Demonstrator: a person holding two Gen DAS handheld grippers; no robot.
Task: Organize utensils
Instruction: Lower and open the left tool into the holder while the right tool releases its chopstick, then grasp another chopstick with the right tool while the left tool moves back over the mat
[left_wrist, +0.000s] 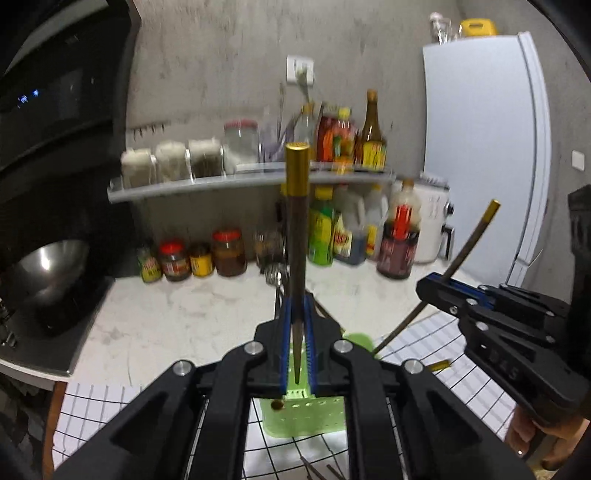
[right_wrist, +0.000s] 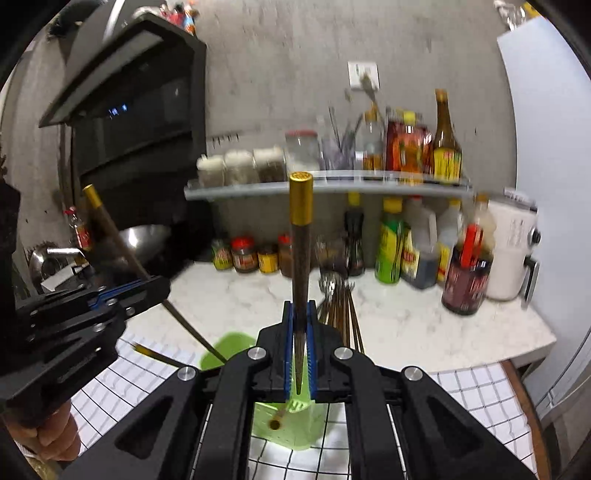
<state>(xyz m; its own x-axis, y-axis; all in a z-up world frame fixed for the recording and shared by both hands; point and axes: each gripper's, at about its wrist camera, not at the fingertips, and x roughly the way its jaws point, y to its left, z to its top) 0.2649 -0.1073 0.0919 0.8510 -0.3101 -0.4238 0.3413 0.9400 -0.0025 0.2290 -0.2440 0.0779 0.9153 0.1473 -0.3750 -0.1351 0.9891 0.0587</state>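
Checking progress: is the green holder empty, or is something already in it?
Not empty. One gold-capped chopstick already stands in the green holder, its cap showing from above.

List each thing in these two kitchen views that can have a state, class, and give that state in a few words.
left gripper: shut on a gold-capped chopstick, pointed end down.
right gripper: shut on a second chopstick, pointed end down.
green holder: below both grippers, one chopstick end showing in it.
loose utensils: lying on the marble counter.
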